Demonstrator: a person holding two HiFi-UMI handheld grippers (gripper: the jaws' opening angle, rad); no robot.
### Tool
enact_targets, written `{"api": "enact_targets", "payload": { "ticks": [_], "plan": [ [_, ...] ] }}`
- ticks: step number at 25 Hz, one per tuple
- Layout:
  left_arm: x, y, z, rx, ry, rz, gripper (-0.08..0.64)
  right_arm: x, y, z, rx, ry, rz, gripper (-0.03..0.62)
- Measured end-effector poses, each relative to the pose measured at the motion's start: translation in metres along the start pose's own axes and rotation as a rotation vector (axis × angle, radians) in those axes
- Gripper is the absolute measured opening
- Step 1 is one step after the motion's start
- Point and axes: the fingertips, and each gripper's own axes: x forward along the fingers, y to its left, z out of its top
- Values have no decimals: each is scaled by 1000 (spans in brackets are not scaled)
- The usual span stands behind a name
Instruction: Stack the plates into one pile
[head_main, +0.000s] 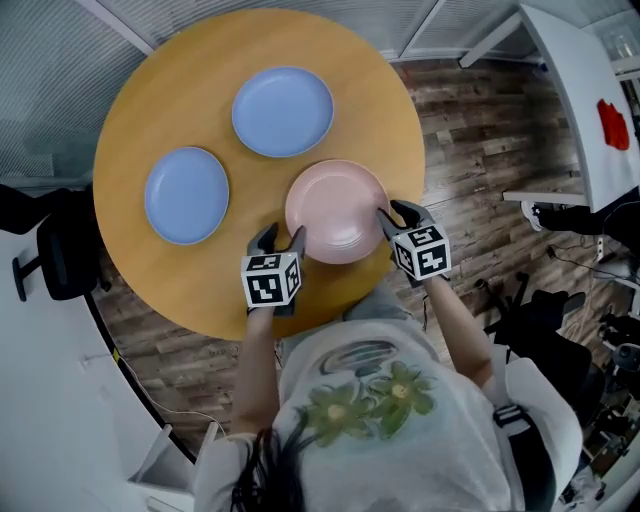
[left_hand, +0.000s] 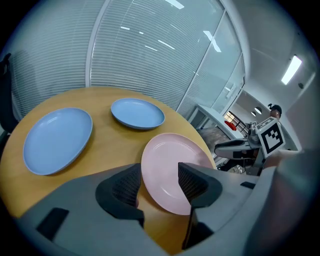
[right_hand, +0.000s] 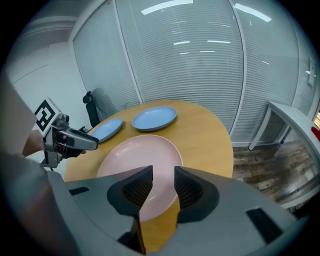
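A pink plate (head_main: 335, 208) lies on the round wooden table (head_main: 180, 80) near its front edge. Two blue plates rest farther back, one at the left (head_main: 187, 195) and one at the centre (head_main: 283, 111). My left gripper (head_main: 281, 240) stands wide open at the pink plate's left rim. In the left gripper view the rim (left_hand: 167, 160) runs through the gap and the pads do not press on it. My right gripper (head_main: 398, 213) is at the plate's right rim. Its jaws (right_hand: 163, 185) are narrower but apart, with the pink plate (right_hand: 135, 155) showing in the gap.
A black chair (head_main: 50, 250) stands left of the table and a white desk (head_main: 590, 100) at the upper right. Glass walls with blinds (right_hand: 190, 55) lie behind the table. The person's body is against the table's near edge.
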Motion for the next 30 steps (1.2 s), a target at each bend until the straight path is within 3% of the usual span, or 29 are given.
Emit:
{"api": "enact_targets", "payload": {
  "ticks": [6, 15, 26, 28, 30],
  "plan": [
    [24, 9, -15, 79, 69, 48, 235, 19, -10, -22, 3, 82, -11, 117],
    [42, 26, -31, 33, 137, 86, 233, 40, -21, -49, 34, 158, -30, 118],
    [58, 29, -39, 49, 187, 80, 233, 49, -24, -58, 70, 187, -33, 117],
    [60, 29, -41, 65, 195, 81, 215, 50, -22, -57, 72, 189, -31, 117],
    [62, 29, -41, 89, 191, 98, 140, 50, -22, -57, 70, 191, -40, 115]
  ]
}}
